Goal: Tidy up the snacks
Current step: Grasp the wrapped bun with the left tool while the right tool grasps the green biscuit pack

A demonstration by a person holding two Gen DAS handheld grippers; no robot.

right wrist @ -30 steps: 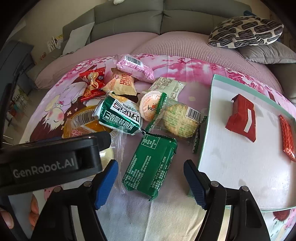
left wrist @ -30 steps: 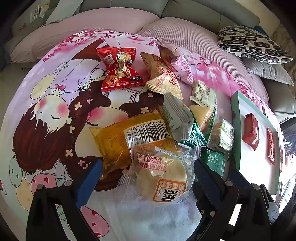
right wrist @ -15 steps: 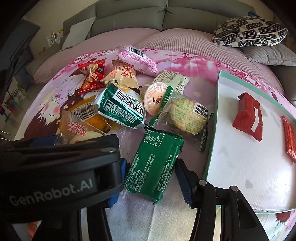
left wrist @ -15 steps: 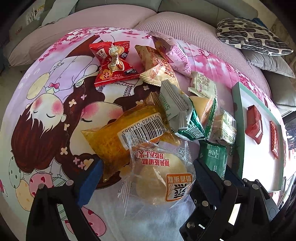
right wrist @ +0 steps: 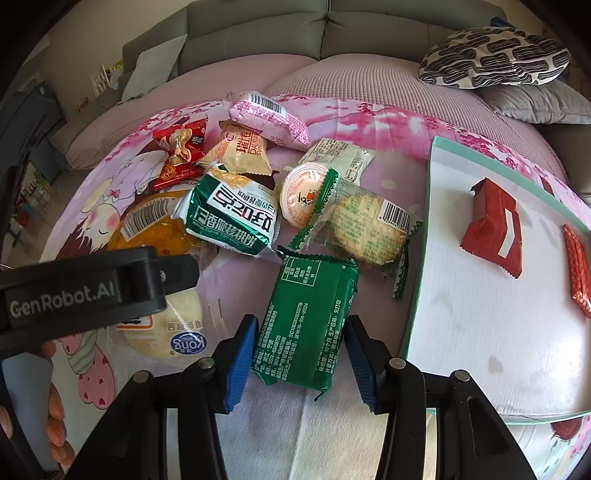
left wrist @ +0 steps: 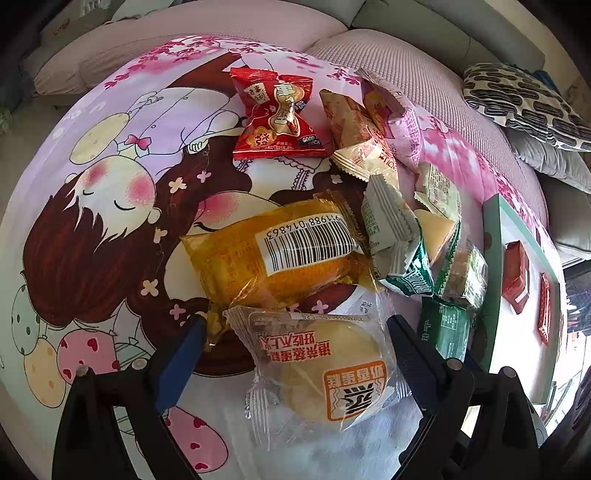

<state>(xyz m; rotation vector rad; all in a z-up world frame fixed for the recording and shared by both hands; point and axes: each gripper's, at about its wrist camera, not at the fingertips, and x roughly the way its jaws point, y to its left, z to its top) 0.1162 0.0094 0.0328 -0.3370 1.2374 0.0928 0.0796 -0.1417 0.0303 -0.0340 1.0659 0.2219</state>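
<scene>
1. on the pink cartoon-print cloth (left wrist: 110, 192) lies a heap of snacks; the right wrist view shows the right gripper (right wrist: 299, 349) with its blue pads against both long edges of a green packet (right wrist: 308, 321), its jaws having just been closing onto it.
2. only the left wrist view shows the left gripper (left wrist: 295, 354), jaws spread wide around a clear-wrapped steamed cake (left wrist: 325, 369) with a gap on either side, gripping nothing.
3. the right view alone shows the left tool's black body and, at the lower left corner, the fingers (right wrist: 55, 417) of the hand that holds it.
4. the cloth covers a low surface in front of a grey sofa (right wrist: 295, 29), with a black-and-white patterned cushion (right wrist: 495, 55) at the right.
5. a white tray with a green rim (right wrist: 480, 314) sits just right of the heap; in it lie a red packet (right wrist: 495, 225) and a thin red bar (right wrist: 580, 269), apart from each other.
6. an orange cake bag (left wrist: 280, 258), a red candy bag (left wrist: 277, 114) and a green-and-white walnut cake pack (right wrist: 232, 218) lie on the cloth outside the tray.
</scene>
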